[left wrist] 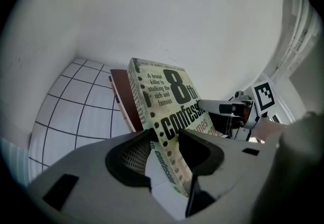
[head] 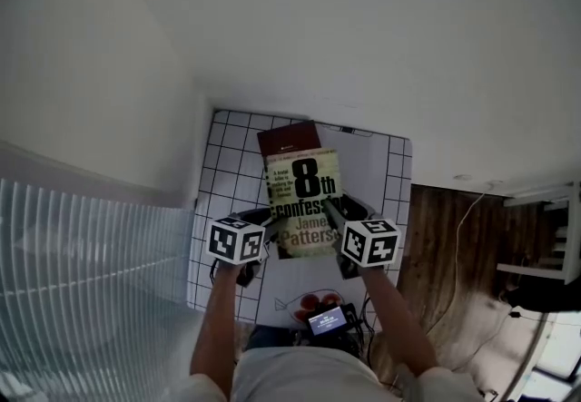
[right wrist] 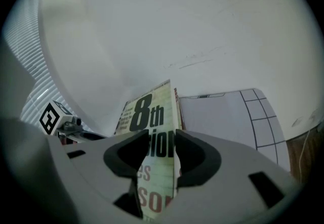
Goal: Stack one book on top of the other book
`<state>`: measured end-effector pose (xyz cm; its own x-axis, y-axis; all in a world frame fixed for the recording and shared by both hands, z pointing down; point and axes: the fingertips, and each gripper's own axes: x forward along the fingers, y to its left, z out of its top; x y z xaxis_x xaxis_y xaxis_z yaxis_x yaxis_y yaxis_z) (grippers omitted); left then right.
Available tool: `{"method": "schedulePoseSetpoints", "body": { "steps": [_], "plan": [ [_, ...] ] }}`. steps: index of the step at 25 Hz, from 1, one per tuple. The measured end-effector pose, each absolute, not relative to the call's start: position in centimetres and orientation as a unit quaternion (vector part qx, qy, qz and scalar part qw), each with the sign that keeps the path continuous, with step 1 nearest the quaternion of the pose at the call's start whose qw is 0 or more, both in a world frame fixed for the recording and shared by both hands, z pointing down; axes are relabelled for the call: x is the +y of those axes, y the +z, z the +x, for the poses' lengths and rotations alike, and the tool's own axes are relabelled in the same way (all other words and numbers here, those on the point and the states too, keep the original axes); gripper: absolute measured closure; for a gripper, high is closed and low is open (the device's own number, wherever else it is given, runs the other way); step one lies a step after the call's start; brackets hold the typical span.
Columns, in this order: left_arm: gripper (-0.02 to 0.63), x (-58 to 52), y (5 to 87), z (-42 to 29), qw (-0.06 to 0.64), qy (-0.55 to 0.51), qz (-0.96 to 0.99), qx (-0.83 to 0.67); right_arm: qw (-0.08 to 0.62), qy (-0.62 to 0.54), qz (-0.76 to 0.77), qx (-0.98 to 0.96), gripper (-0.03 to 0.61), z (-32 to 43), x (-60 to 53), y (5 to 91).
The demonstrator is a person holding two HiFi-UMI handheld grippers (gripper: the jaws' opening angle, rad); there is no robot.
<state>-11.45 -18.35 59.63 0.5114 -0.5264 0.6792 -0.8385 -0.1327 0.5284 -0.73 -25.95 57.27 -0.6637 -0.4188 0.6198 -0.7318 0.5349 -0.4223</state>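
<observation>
Green paperback lettered "8th confession" is pinched by left tongs and right tongs. A maroon book is partly hidden by it.

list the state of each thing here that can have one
8th confession book: closed, clamped at both side edges, partly covering the red book
red book: closed, lying on the table
left gripper: shut on the book's left edge
right gripper: shut on its right edge
</observation>
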Motion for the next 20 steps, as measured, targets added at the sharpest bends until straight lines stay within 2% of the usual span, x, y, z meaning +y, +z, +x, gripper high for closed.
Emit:
{"method": "schedulePoseSetpoints", "body": {
  "steps": [20],
  "plan": [
    [0.433, -22.3, 61.3, -14.0, 0.473, 0.162, 0.708, -0.499, 0.243, 0.339, 0.29, -0.861, 0.41, -4.3, -31.3, 59.5]
  ]
}}
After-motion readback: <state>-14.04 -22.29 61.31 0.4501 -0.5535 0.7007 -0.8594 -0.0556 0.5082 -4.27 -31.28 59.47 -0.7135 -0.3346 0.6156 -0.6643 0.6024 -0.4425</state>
